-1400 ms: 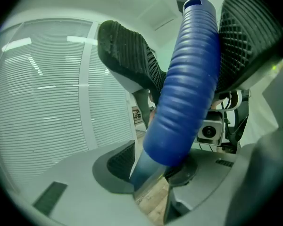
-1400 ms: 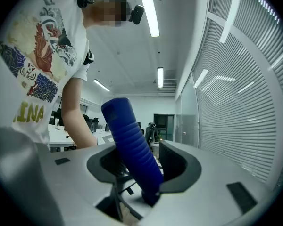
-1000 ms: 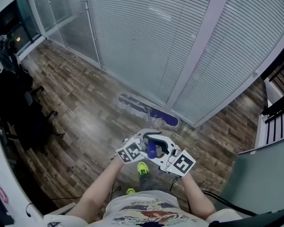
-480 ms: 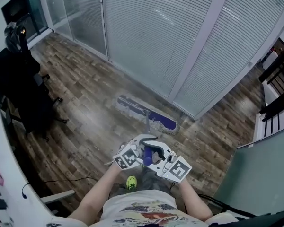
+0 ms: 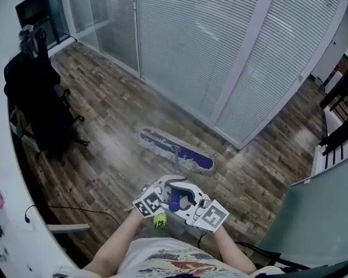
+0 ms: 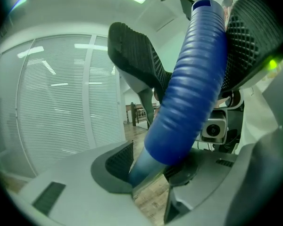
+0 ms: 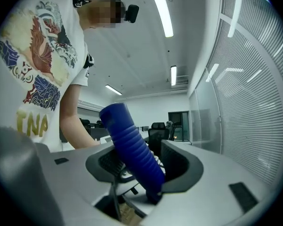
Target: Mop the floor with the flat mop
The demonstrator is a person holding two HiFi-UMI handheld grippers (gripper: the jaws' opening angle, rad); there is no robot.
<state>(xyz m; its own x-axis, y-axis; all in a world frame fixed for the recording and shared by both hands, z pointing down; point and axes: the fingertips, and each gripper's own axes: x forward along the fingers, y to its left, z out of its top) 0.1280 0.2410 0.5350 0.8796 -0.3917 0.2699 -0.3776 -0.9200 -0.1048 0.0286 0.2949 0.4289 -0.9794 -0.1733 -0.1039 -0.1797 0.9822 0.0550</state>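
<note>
Mopping is in hand: I am clamping both my left tongs (image 6: 151,169) and my right tongs (image 7: 144,166) on the ribbed blue grip of the mop handle (image 5: 174,200), with the long purple flat mop head (image 5: 177,151) lying on the brown wood-plank floor (image 5: 104,132) near the white-slatted glass wall (image 5: 185,45). Next, I judge, I am needing a steady sweep, keeping that head flat.
</note>
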